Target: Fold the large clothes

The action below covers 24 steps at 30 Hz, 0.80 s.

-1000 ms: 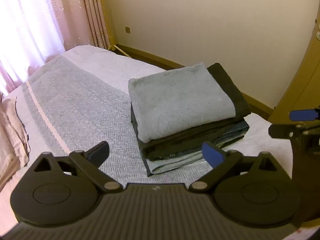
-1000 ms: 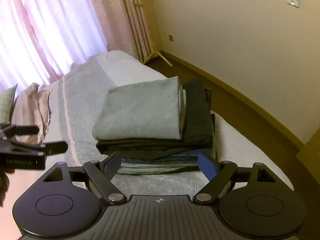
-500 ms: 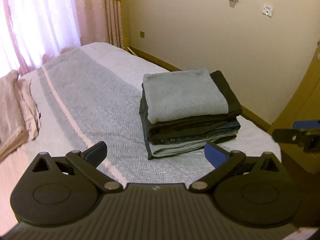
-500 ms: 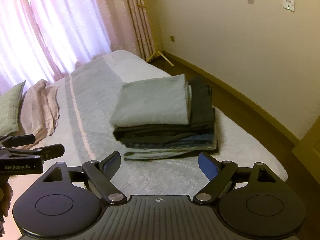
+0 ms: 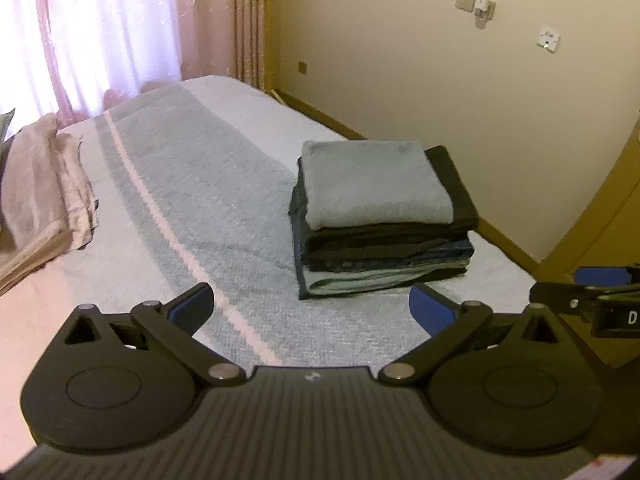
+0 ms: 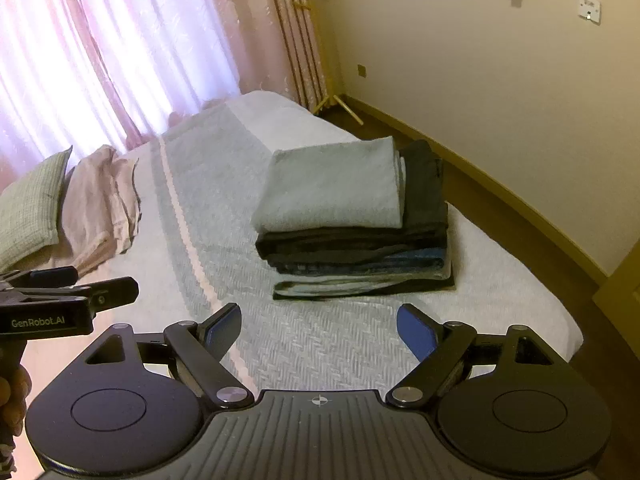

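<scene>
A stack of folded clothes is sitting on the right part of the bed, toward its far-right edge and the wall. A pale grey-green piece is lying squared on top, with dark, blue and light layers showing beneath it, their edges lining up fairly neatly. Judging from this, most of the folding is looking finished: nothing is lying spread out on the herringbone cover, and neither tool is carrying cloth. What may be remaining is the loose pinkish fabric bunching at the far left beside a green pillow; whether that belongs to the job I cannot tell.

The left gripper is hovering above the near part of the bed, well apart from the stack, its blue-padded fingers standing wide and gripping nothing. The right gripper is likewise hanging over the near edge, pointing toward the stack, with its fingers spread wide and empty. Each tool is showing in the other's view at the frame edge, so the two are being held side by side at similar height. A hand is wrapping the left tool's handle at the lower left of the right view.
</scene>
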Available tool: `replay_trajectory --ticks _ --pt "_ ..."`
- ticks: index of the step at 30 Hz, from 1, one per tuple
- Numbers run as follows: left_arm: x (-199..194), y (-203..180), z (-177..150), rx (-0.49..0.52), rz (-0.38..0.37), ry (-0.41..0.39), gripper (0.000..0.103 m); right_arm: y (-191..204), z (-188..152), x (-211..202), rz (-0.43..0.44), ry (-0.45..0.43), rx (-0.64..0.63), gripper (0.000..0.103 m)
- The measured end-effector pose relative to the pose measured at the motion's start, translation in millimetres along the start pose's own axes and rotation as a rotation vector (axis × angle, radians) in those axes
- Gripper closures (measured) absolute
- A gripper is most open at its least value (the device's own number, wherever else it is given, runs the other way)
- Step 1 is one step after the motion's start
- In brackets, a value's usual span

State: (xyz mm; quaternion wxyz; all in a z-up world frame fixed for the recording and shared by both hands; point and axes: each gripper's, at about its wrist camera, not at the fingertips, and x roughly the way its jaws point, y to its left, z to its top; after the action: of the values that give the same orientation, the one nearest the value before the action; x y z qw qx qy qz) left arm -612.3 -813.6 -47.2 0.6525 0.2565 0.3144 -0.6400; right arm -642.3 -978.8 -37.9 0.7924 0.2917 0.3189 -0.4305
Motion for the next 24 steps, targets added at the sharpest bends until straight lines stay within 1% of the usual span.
replay_trajectory --ticks 9,24 --pt "-1 -5 -12 -0.007 0.004 0.022 0.001 0 -10 0 -0.019 0.017 -0.01 0.021" --pt "2 -17 -17 -0.007 -0.011 0.038 0.001 -4 -16 -5 -0.035 0.013 0.006 0.021"
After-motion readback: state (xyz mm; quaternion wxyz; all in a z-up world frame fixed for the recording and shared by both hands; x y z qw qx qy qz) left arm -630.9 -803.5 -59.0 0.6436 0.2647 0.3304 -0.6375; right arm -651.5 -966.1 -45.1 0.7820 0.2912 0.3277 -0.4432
